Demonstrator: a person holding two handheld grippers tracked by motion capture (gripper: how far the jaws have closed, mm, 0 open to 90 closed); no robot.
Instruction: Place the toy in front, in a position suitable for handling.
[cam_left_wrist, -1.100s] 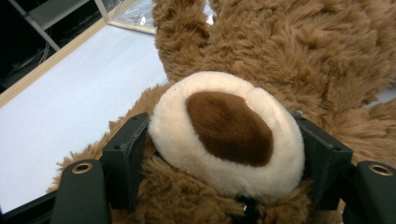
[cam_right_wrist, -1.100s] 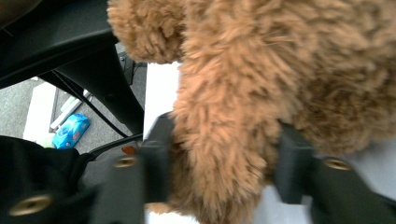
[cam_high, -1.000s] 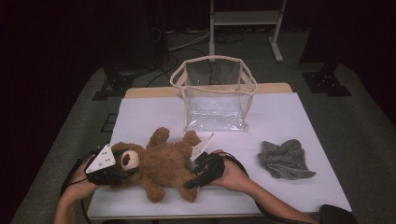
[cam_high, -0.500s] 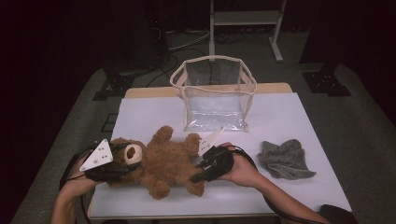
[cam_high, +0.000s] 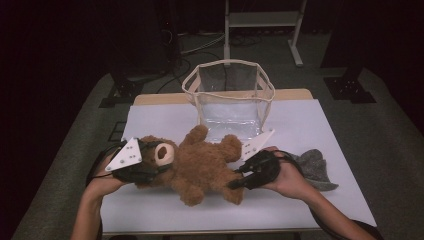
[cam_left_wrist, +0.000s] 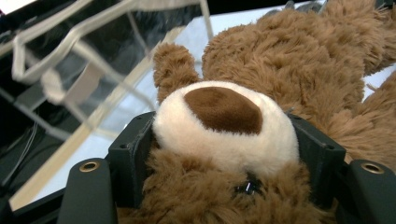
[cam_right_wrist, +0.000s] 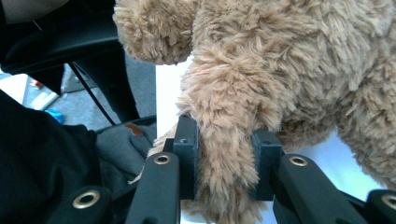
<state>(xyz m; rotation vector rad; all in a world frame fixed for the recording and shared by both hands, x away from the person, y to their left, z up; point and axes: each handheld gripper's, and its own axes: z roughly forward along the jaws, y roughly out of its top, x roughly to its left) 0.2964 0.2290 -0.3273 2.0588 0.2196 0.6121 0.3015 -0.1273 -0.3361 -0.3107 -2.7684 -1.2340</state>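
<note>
The brown teddy bear (cam_high: 200, 162) is lying stretched out along the front part of the bench (cam_high: 310, 125), its head toward the front left corner and its legs pointing toward the right edge. 2 claws are gripping it, 1 at each end.

The left claw (cam_high: 150, 162) is clamping the bear's head: in the left gripper view its 2 black jaws are pressing in on both sides of the cream muzzle (cam_left_wrist: 224, 126) with the dark brown nose patch, fur bulging between them.

The right claw (cam_high: 240, 175) is grasping 1 of the bear's legs; its jaws have just been closing, and in the right gripper view the pads (cam_right_wrist: 187, 140) are squeezing the shaggy limb (cam_right_wrist: 229, 154) from both sides.

A clear plastic bag (cam_high: 230, 100) with cream trim is standing upright and open near the back edge of the bench, just behind the bear, and apart from it. A crumpled grey cloth (cam_high: 315, 167) is lying toward the right edge, just beside the person's right hand (cam_high: 287, 177). The person's left hand (cam_high: 102, 182) is sitting at the front left corner.
</note>
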